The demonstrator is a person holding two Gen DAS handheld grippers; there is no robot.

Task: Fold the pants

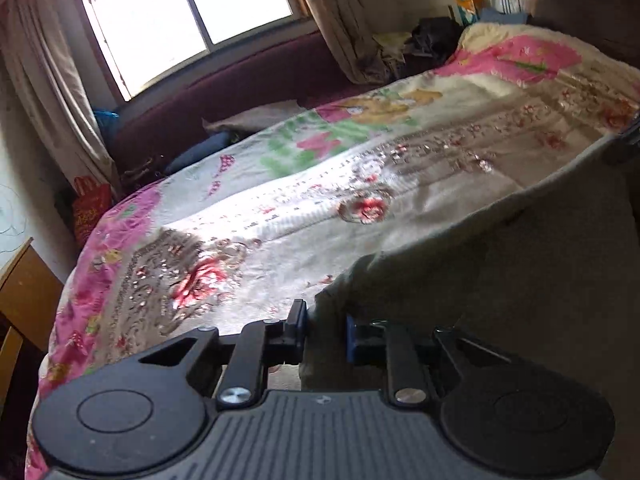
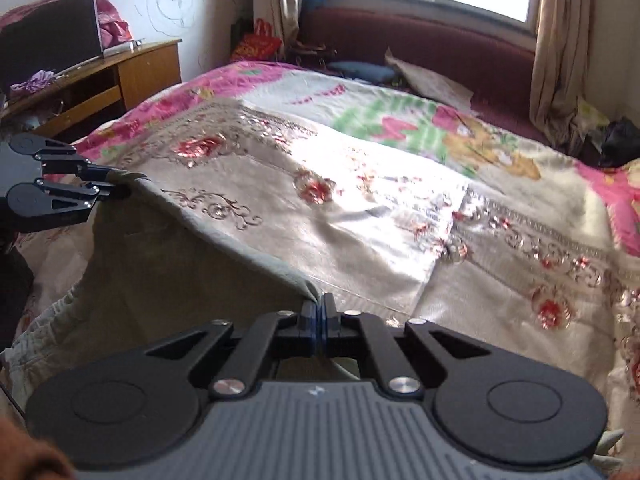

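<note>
A bed [image 2: 400,220] with a floral blanket fills both views. Grey-green pants [image 2: 180,264] hang lifted above its near edge, stretched between both tongs. Left tongs [image 1: 326,334]: jaws partly closed, gripping a bunched fold of pants. Right tongs [image 2: 319,322]: jaws fully closed, pinching a thin pants edge.

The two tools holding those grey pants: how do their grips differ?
The right tool is shut tight, pinching a thin edge of the pants; the left tool stands wider, clamped around a thick bunch of fabric. Both hold the same stretched upper edge above the floral bedspread.
</note>
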